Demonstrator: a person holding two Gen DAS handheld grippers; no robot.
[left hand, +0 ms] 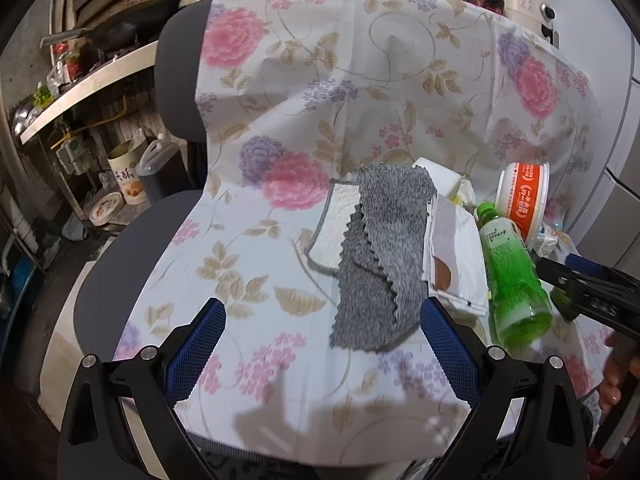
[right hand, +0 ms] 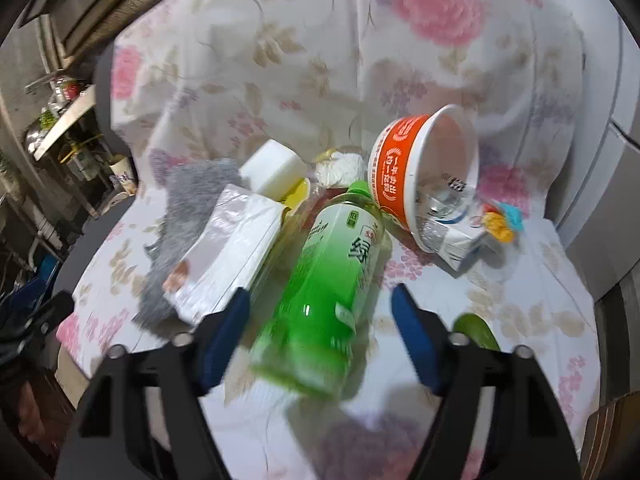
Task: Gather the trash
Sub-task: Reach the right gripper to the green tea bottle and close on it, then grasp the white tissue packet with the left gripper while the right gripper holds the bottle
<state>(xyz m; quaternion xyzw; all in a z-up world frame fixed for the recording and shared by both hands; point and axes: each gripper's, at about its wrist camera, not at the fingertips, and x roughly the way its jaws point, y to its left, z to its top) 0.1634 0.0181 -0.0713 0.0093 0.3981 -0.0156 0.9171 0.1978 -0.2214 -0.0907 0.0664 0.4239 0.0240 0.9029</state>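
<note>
A green plastic bottle [right hand: 328,280] lies on its side on a floral cloth over a chair seat; it also shows in the left wrist view [left hand: 512,268]. My right gripper [right hand: 320,312] is open, its blue fingers on either side of the bottle's lower half, not closed on it. An orange and white paper bowl [right hand: 416,176] lies tipped behind the bottle, with crumpled wrappers [right hand: 452,236] beside it. A white tissue pack [right hand: 228,256] lies left of the bottle. My left gripper [left hand: 320,340] is open and empty, just in front of a grey cloth [left hand: 380,256].
A white block [right hand: 272,168] and a crumpled white wad [right hand: 340,168] sit behind the pack. The floral cloth [left hand: 320,80] drapes the chair back. Kitchen shelves with pots and bottles [left hand: 80,80] stand at left. A grey cabinet [right hand: 616,200] stands at right.
</note>
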